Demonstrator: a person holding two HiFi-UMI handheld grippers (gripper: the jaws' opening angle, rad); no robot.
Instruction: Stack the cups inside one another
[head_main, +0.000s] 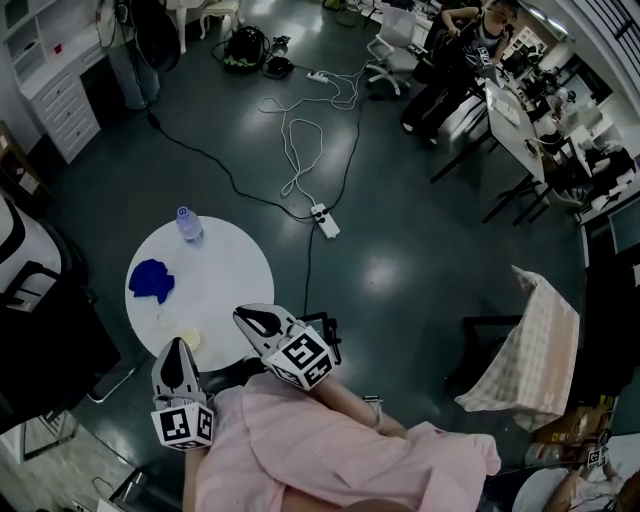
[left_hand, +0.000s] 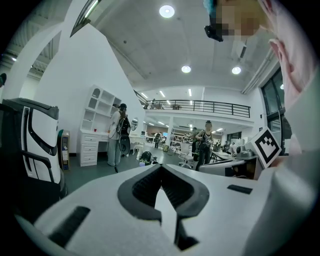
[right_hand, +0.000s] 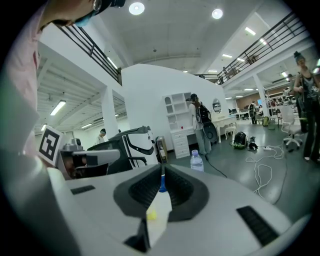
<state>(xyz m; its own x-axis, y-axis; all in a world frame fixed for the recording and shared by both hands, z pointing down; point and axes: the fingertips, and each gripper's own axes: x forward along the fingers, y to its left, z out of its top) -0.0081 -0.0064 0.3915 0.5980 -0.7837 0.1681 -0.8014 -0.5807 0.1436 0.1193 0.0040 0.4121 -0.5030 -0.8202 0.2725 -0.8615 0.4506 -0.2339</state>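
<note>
A yellow cup sits by the near edge of the round table. A blue thing, its form too small to make out, lies toward the left edge. A bottle stands upright at the far edge. The left gripper hovers at the near edge just beside the yellow cup, its jaws pressed together on nothing. The right gripper reaches over the near right edge, its jaws likewise closed and empty. Beyond the table, cables trail across the dark floor.
</note>
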